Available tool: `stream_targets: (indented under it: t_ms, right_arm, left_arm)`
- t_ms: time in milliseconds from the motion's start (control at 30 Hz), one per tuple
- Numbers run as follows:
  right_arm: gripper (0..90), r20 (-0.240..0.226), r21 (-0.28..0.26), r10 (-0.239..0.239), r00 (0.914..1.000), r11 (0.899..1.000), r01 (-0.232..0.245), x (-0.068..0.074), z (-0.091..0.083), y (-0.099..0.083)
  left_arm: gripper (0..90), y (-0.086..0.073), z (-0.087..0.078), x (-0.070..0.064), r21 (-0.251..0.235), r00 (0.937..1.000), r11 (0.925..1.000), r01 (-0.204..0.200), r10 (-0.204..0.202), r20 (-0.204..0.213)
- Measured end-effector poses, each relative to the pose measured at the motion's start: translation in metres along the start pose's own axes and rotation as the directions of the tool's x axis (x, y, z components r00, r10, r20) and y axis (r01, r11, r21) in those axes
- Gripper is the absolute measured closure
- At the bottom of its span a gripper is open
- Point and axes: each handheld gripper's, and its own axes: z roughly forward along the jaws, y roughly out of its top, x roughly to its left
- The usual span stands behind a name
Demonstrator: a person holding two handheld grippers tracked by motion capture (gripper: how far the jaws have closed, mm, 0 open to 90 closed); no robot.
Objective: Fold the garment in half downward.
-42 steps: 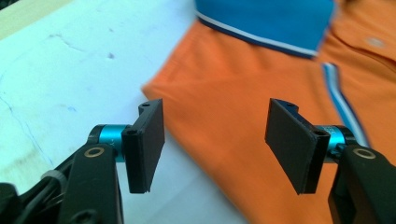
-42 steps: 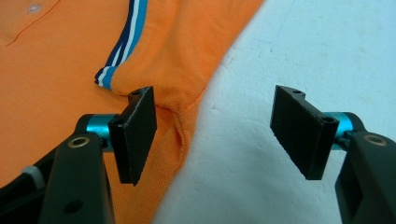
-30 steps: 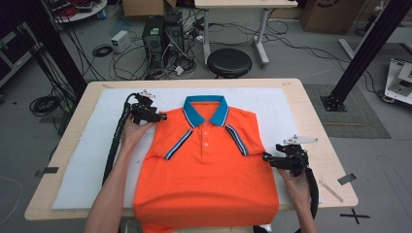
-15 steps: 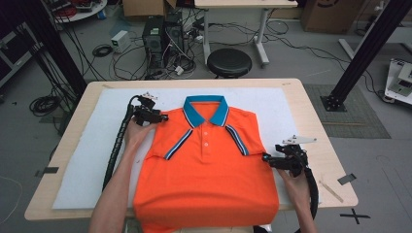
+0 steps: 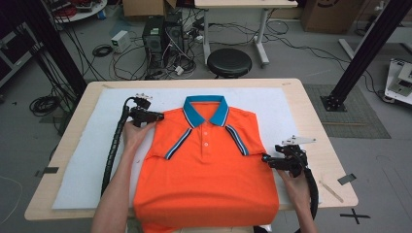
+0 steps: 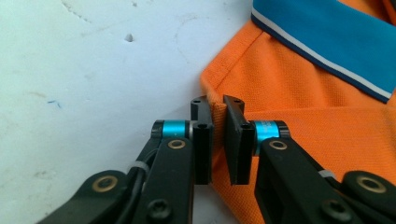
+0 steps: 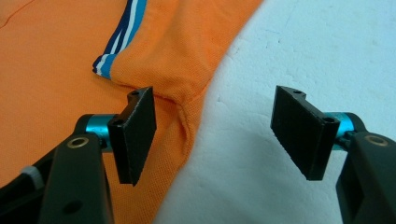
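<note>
An orange polo shirt [image 5: 206, 170] with a blue collar [image 5: 206, 109] lies flat and face up on a white mat [image 5: 286, 111], both sleeves folded inward. My left gripper [image 5: 158, 116] sits at the shirt's left shoulder corner. In the left gripper view its jaws [image 6: 217, 105] pinch the orange seam edge [image 6: 303, 93] beside the collar [image 6: 327, 37]. My right gripper [image 5: 265, 158] rests at the shirt's right side edge. In the right gripper view it [image 7: 215, 93] stands wide open, one jaw over the orange cloth [image 7: 56, 60], the other over the mat, just below the striped cuff [image 7: 119, 42].
The mat covers most of a wooden table [image 5: 325, 141]. A tape patch [image 5: 346, 178] and a thin stick [image 5: 330, 188] lie near the right front corner. Beyond the table stand a black stool [image 5: 229, 62], computer boxes [image 5: 163, 31] and a black frame post [image 5: 369, 48].
</note>
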Motion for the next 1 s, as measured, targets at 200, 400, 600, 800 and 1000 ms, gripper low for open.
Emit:
stream_targets:
  t_ms: [200,400,600,800,1000]
  right_arm:
    - [31.8,-0.008,0.001,0.008,0.9999,1.0,-0.008,-0.002,0.001,0.001]
    - [31.5,-0.05,0.012,0.055,0.9972,0.998,-0.054,-0.009,0.005,0.008]
    - [32.5,-0.03,0.049,0.044,0.9986,0.998,-0.042,-0.018,0.021,0.043]
    - [34.1,-0.042,0.072,0.096,0.9945,0.993,-0.093,-0.041,0.052,0.085]
    - [37.0,-0.027,0.12,0.112,0.9934,0.987,-0.108,-0.059,0.089,0.114]
  left_arm:
    - [84.3,-0.001,0.0,-0.001,-0.01,0.9999,0.9999,-0.008,0.008,-0.008]
    - [84.4,-0.002,0.0,-0.001,-0.012,1.0,0.9999,0.0,0.0,-0.005]
    - [84.3,-0.002,0.0,-0.002,-0.015,0.9998,0.9998,-0.012,0.012,-0.015]
    - [84.2,-0.002,0.0,-0.002,-0.016,0.9998,0.9998,-0.01,0.01,-0.015]
    - [84.1,-0.003,0.0,-0.004,-0.018,0.9997,0.9998,-0.011,0.011,-0.022]
